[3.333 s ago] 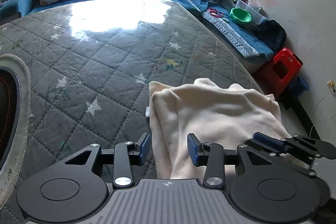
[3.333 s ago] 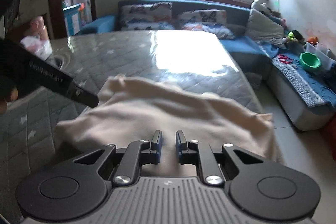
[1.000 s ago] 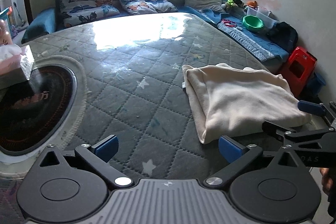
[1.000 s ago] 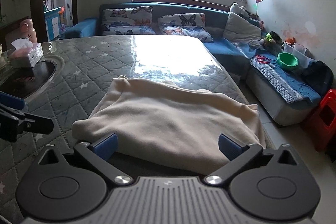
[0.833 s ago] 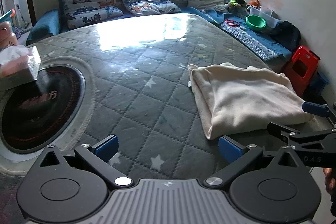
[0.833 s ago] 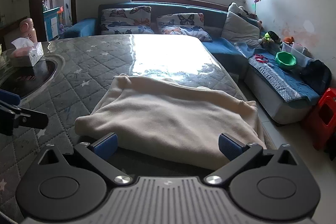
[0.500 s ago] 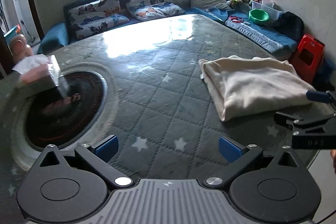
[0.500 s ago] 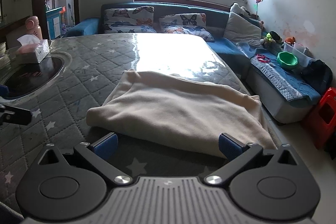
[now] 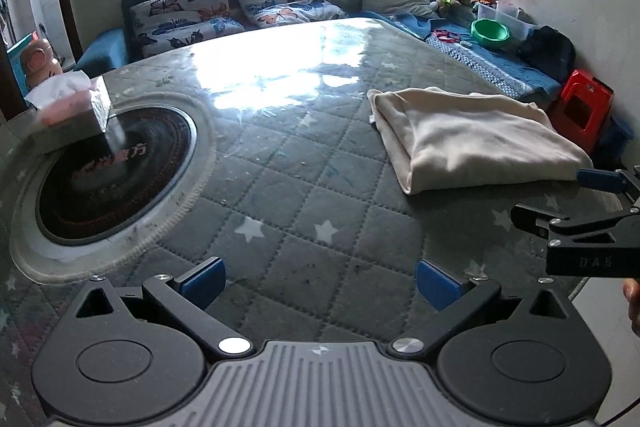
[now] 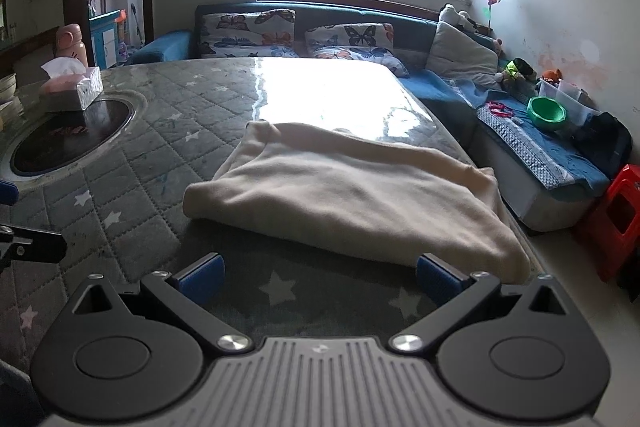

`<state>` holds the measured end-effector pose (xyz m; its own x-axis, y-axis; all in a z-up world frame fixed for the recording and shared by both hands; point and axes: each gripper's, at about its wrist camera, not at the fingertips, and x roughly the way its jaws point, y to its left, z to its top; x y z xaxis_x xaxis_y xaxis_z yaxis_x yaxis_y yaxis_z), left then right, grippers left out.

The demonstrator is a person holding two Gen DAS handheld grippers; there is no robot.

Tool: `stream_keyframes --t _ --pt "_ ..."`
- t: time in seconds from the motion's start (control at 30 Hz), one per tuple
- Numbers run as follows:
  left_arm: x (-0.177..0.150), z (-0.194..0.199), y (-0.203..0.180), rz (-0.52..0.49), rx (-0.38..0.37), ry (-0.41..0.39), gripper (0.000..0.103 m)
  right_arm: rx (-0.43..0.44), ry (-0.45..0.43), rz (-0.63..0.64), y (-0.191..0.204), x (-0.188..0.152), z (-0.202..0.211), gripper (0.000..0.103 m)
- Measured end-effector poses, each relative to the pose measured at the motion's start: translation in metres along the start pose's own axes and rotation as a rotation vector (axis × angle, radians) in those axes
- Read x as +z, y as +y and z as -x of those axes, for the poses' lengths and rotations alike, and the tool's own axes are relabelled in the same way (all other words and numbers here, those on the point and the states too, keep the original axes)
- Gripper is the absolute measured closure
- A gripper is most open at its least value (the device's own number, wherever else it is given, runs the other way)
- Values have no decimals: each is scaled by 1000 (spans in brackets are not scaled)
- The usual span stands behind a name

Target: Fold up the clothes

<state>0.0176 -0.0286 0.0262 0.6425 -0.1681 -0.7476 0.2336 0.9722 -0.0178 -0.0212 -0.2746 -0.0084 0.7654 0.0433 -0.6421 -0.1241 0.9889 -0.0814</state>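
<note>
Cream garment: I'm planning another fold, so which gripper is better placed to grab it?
Right. The right gripper is open and faces the garment just ahead of its fingertips. The left gripper, also open, sits off to the side over bare table.

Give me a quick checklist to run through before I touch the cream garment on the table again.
1. Left tool open and empty: ok, its jaws are wide apart with nothing between them.
2. Right tool open and empty: ok, same state.
3. Garment lying free of both tools: ok, neither touches it.
4. Garment fully on the table: not ok, its right edge sits at or over the table edge.
5. Fold neat and square: cannot tell, the top looks smooth but the far layers are hidden.
6. Tissue box out of the way: ok, it sits far left by the round inset.
</note>
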Motion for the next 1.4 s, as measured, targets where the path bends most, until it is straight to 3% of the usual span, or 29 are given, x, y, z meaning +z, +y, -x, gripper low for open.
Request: stream_keyframes --t 0.77,1.4 --pt "-10 -18 -30 11 -35 10 0 -20 25 -65 -16 -20 6 0" --pt "-13 -19 -27 33 -11 -22 0 -74 33 -86 -10 -23 10 0"
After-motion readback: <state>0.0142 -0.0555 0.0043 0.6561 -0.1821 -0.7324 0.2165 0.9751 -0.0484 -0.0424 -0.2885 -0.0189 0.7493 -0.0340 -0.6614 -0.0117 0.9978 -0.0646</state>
